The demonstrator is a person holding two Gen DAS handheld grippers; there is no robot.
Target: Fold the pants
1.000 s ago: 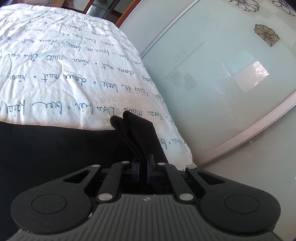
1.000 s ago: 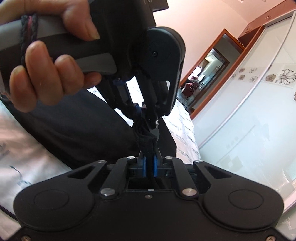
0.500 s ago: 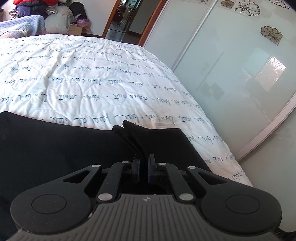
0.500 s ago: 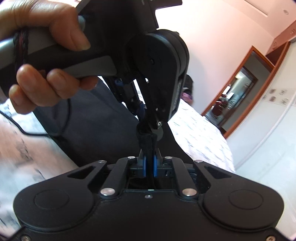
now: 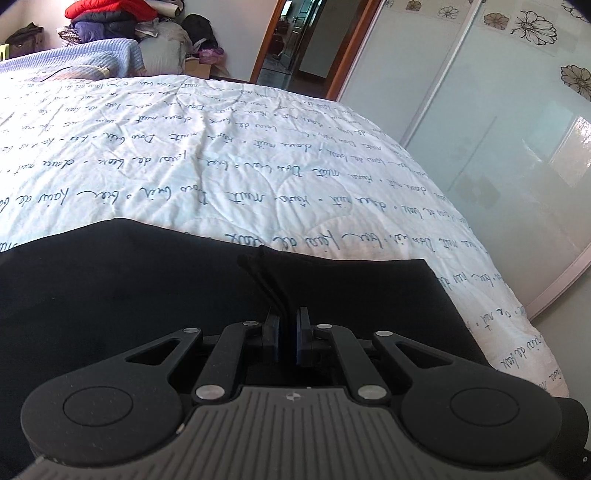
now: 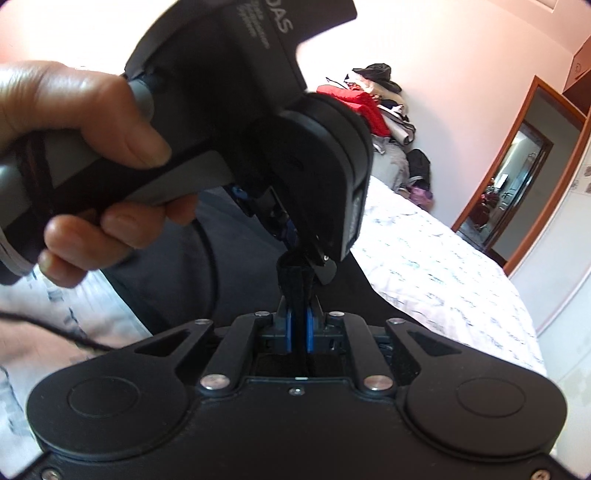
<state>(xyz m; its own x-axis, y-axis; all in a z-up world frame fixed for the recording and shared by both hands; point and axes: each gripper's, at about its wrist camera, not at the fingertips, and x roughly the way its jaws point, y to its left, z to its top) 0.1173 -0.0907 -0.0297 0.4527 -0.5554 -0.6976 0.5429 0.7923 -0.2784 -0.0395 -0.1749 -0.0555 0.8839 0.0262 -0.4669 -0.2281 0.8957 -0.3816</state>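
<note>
Black pants (image 5: 147,295) clenched by both tools (left (image 5: 287,334), right (image 6: 298,328)), dragged further across quilt (image 5: 258,166).

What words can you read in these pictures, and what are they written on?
"DAS": white letters, cut off at the edge, on the left claw's housing.
Smaller white print beside it: too blurred to read.
Cursive writing in rows across the white quilt: upside down in this view, not readable for certain.

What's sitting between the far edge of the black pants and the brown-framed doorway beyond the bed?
In the left wrist view, only the white quilt printed with blue script lies between the black pants and the brown-framed doorway; that stretch holds nothing else.
</note>
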